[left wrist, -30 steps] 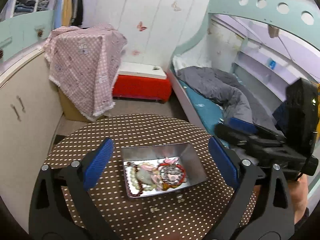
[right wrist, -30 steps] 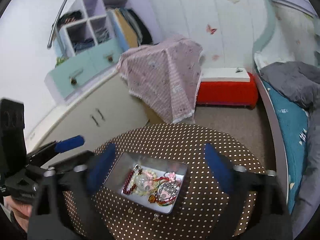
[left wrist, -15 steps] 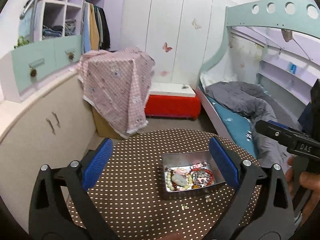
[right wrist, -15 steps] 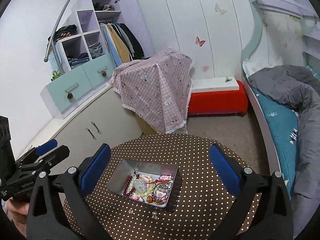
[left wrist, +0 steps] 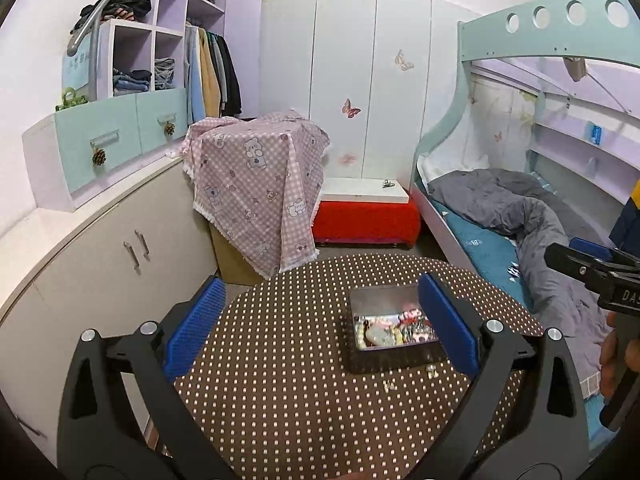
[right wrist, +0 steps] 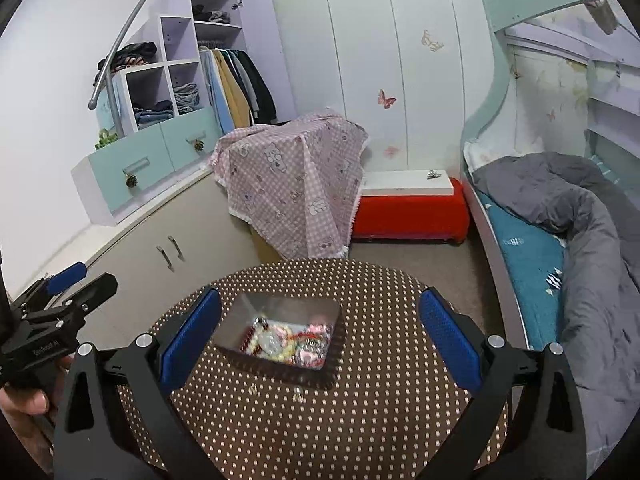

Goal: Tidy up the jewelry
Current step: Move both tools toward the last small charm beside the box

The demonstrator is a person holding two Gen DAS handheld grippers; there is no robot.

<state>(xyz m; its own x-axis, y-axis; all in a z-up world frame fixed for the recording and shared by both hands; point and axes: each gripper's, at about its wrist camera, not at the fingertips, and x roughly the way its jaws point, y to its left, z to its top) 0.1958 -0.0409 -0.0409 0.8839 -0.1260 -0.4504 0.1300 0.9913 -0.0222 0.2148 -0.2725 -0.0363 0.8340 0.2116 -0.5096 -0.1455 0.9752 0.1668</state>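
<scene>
Since the frame half a second before, I had pulled both tools back and up, so the tin shrank in each view and more of the room showed above it. My left tool [left wrist: 320, 332] hung over the worktop [left wrist: 280, 400] with its blue fingers [left wrist: 192, 330] spread wide and nothing between them. My right tool [right wrist: 320, 338] stood just as wide apart and empty.

The metal tin [right wrist: 280, 334] sat on the dotted worktop toward its far side, nearer the right edge in the left wrist view [left wrist: 394, 328]. Bare cloth lay all round it, with the widest stretch toward the left and near edges. Two small loose pieces [right wrist: 276, 392] lay on the cloth just in front of the tin's near rim.

The tin's long axis ran roughly across the worktop, left to right, its open mouth facing up. The beads and bracelets [right wrist: 286, 342] were heaped against its near wall.
</scene>
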